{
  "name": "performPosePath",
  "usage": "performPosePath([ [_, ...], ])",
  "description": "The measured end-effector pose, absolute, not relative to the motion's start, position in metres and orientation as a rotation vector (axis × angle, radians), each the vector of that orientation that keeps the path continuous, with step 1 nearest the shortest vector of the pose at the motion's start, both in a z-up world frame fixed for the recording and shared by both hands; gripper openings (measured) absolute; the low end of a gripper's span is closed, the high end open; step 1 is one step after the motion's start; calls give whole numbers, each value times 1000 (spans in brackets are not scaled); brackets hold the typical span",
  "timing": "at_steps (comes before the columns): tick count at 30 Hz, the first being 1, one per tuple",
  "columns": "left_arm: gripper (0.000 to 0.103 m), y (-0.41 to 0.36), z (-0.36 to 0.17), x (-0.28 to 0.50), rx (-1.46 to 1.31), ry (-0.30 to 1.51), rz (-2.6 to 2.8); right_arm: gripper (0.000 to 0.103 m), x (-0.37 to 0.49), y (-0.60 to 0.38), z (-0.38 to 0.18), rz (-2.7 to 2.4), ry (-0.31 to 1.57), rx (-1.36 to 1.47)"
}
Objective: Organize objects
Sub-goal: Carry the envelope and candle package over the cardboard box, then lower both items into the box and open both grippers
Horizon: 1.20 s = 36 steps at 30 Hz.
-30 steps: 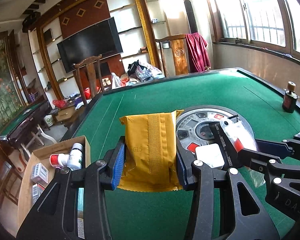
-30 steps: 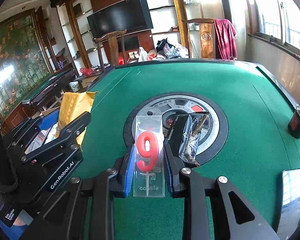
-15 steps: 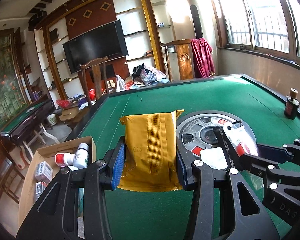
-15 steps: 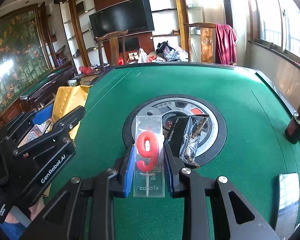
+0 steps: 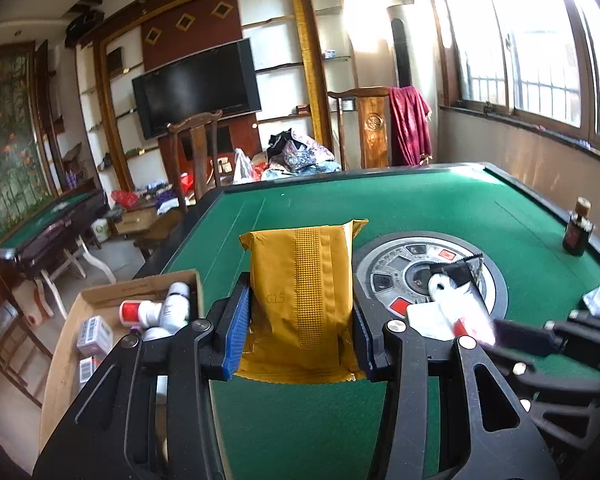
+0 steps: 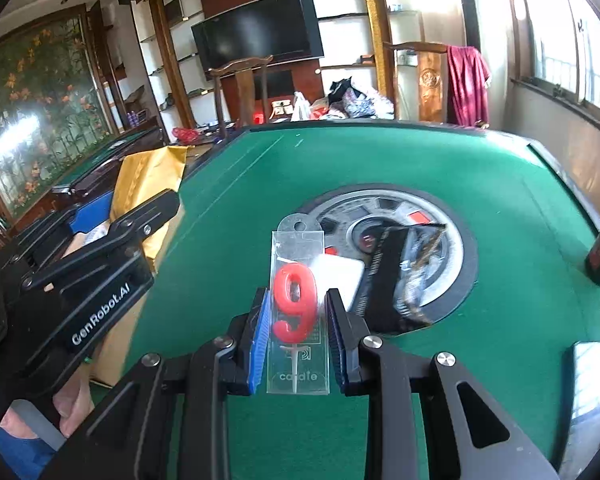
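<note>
The left gripper (image 5: 300, 320) pinches a gold pouch (image 5: 304, 292) beside the partly filled cardboard box (image 5: 100, 300). The right gripper (image 6: 296, 336) pinches a packaged number candle (image 6: 296, 312). A dark packet (image 6: 400, 280) remains on the green table (image 6: 380, 160).

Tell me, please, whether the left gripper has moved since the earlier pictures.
Yes. The left gripper, shut on the gold pouch, has shifted left toward the cardboard box, whose corner now sits nearer its left finger.

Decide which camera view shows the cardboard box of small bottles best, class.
The left wrist view: the open brown cardboard box shows its bottles and cartons beside the table. In the right wrist view the left tongs hide nearly all of it.
</note>
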<state>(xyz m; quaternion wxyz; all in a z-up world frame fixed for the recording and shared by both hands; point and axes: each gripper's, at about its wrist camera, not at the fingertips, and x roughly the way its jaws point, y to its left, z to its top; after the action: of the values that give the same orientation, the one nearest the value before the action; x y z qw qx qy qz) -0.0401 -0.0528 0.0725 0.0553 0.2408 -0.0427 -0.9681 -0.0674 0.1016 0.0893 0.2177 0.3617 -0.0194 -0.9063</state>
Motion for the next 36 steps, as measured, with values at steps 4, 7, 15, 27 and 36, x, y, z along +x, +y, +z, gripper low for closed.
performPosePath([
  [4,44,-86,83,-27,738,-11,-2918,27,-58,80,92,-2467,-21,994],
  [7,44,-111,89,-13,733,49,-2886,27,-50,60,95,-2414,-24,984],
  [15,44,-179,72,22,840,126,-2763,27,-28,-8,93,-2280,36,971],
  [27,44,-248,41,42,974,322,-2637,27,-12,-95,78,-2169,139,1006],
  [36,44,-274,13,44,1069,448,-2561,27,-15,-132,62,-2138,188,1045],
])
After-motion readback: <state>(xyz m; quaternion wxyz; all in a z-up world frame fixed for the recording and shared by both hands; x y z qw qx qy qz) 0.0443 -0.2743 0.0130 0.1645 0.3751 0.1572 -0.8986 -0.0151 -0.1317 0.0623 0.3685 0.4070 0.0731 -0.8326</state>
